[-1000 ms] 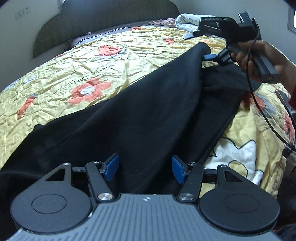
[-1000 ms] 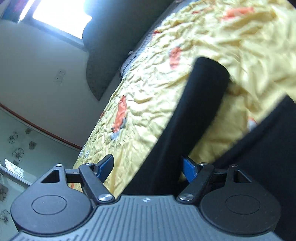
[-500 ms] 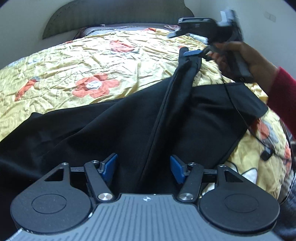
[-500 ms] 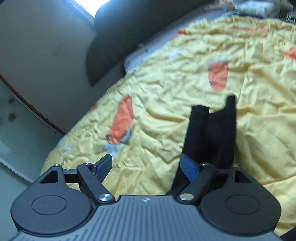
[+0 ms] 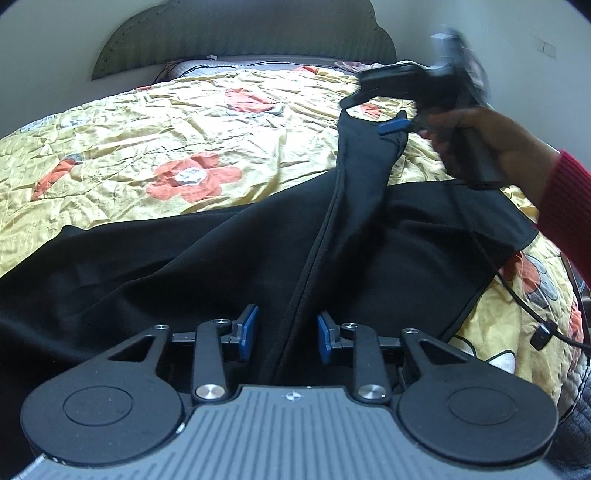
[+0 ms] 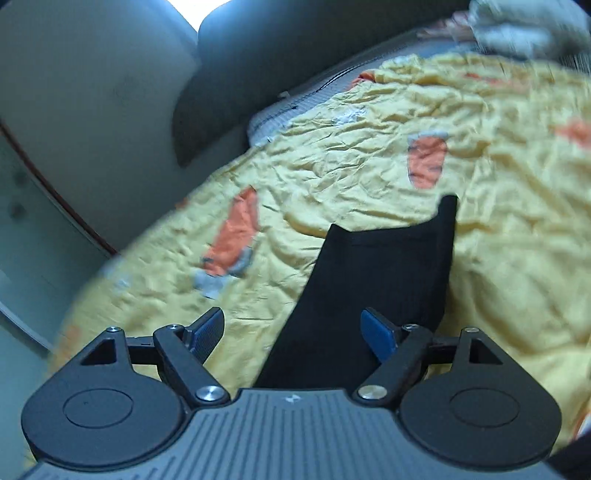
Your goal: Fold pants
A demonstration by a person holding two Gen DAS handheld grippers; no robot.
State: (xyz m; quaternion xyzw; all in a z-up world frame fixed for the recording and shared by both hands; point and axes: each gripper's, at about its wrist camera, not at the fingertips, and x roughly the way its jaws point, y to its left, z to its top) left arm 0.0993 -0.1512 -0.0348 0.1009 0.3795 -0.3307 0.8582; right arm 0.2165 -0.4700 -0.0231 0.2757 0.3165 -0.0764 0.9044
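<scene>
Black pants (image 5: 207,266) on bedspread (image 5: 147,147) — right gripper (image 5: 373,114) lifts 1 end.

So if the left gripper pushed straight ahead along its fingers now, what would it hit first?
Probably the black pants: a raised fold already runs between the left gripper fingers, leading toward the right gripper. Depth is unclear.

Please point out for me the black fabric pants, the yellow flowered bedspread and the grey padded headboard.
black fabric pants (image 5: 207,266), left wrist view, on the flat leg cloth.
yellow flowered bedspread (image 5: 155,122), left wrist view, on wrinkled yellow cloth beyond the pants.
grey padded headboard (image 5: 240,33), left wrist view, on its middle panel.
</scene>
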